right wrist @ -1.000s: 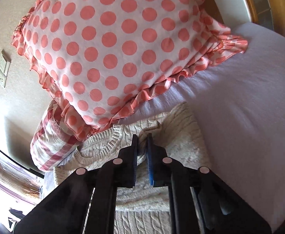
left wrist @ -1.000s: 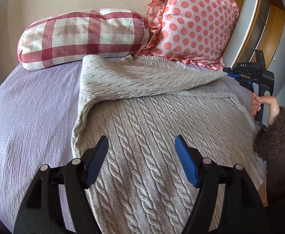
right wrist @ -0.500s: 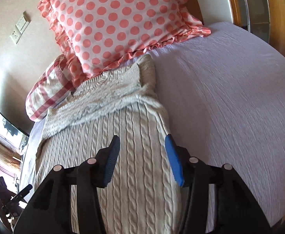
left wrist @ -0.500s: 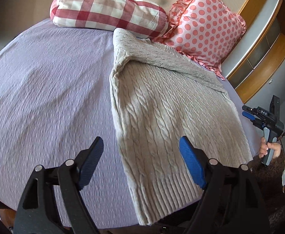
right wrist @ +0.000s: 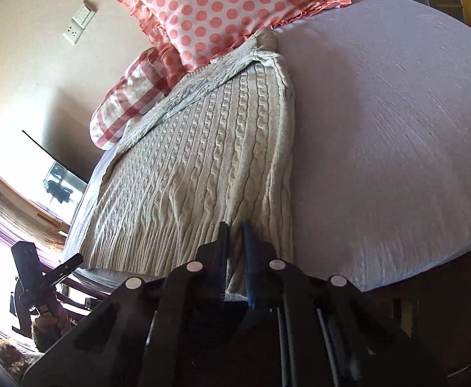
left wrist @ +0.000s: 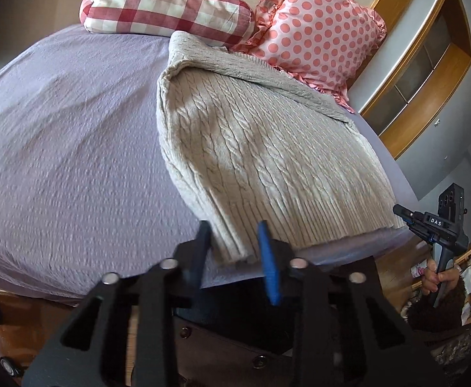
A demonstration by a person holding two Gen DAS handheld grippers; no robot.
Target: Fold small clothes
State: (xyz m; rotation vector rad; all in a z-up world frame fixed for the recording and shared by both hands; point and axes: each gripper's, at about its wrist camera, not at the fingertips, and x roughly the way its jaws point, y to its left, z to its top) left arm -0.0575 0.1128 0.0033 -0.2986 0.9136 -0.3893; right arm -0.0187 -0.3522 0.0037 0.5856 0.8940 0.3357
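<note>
Lengthwise, sweater (left wrist: 261, 148) — hem nearest, left gripper (left wrist: 234, 251) spread, right gripper (right wrist: 234, 259) pinching hem

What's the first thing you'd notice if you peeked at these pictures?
A big gray cable-knit sweater lies spread across the purple bed, its top part folded down near the pillows. Behind it sit a pink polka-dot pillow and a red checked pillow. Both grippers are at the sweater's bottom hem: the left gripper around one corner, the right gripper nearly shut at the other.
</note>
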